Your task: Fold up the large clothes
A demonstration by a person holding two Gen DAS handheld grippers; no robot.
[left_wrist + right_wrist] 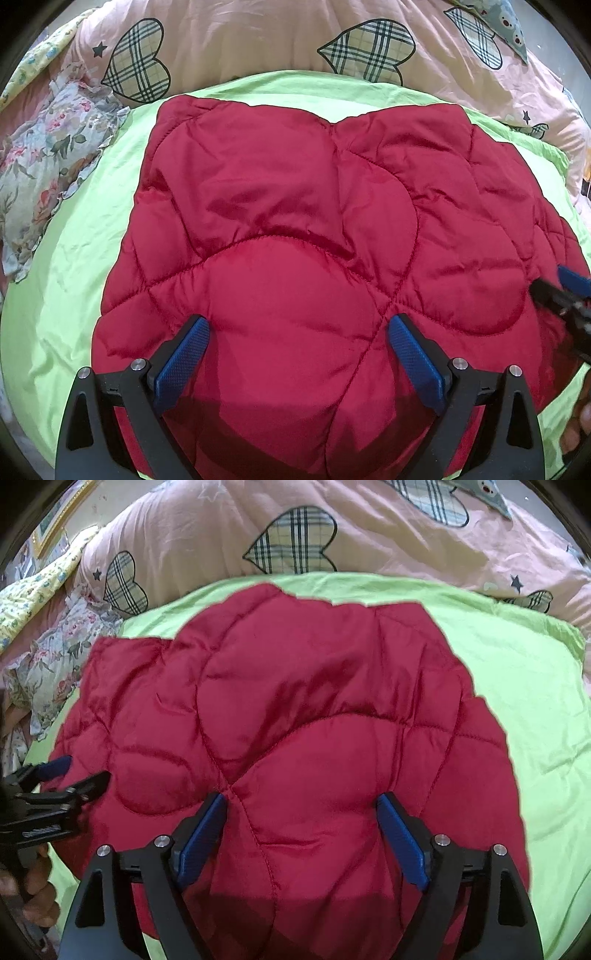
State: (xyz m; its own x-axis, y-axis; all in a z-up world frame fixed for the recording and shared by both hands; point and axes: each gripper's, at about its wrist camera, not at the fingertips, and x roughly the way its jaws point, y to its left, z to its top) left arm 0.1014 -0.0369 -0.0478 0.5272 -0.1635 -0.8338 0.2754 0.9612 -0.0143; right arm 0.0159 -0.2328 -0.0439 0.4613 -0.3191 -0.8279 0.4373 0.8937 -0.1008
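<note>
Jacket: red quilted jacket [295, 229] is lying mid-frame on the green sheet [74, 258].
Left gripper [297, 328]: hovering, spread, gripping nothing.
Right gripper [301, 805]: hovering, spread, gripping nothing.

A bed fills both views, covered by a bright green sheet [74, 236]. Along its far edge lies a pink quilt [258, 40] printed with plaid hearts and small stars. At the far left corner sit a floral pillow [44, 166] and yellow patterned bedding [33, 602]. Light is soft and even.
</note>
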